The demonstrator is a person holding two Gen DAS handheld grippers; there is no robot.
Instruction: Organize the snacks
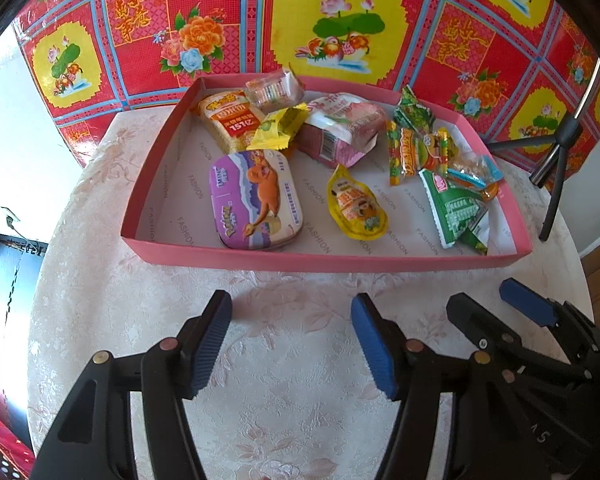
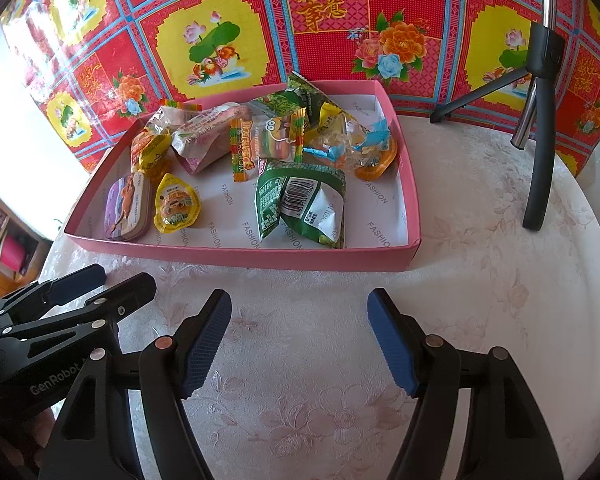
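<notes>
While both hover, snacks [image 1: 296, 164] beyond left gripper [image 1: 292, 344]

A shallow pink tray [image 1: 324, 261] with a white "FASHION" lining sits on the table, snacks lying loose inside. Near left lies a purple mint tin [image 1: 255, 199], flat, with a yellow jelly cup [image 1: 354, 205] to its right. A green packet [image 1: 456, 210] lies near right; pink, orange and yellow wrappers crowd the far side.

Each gripper [image 1: 292, 340] [image 2: 300, 340] is black, with ribbed blue pads, copper-coloured pins and white GenRobot lettering
</notes>
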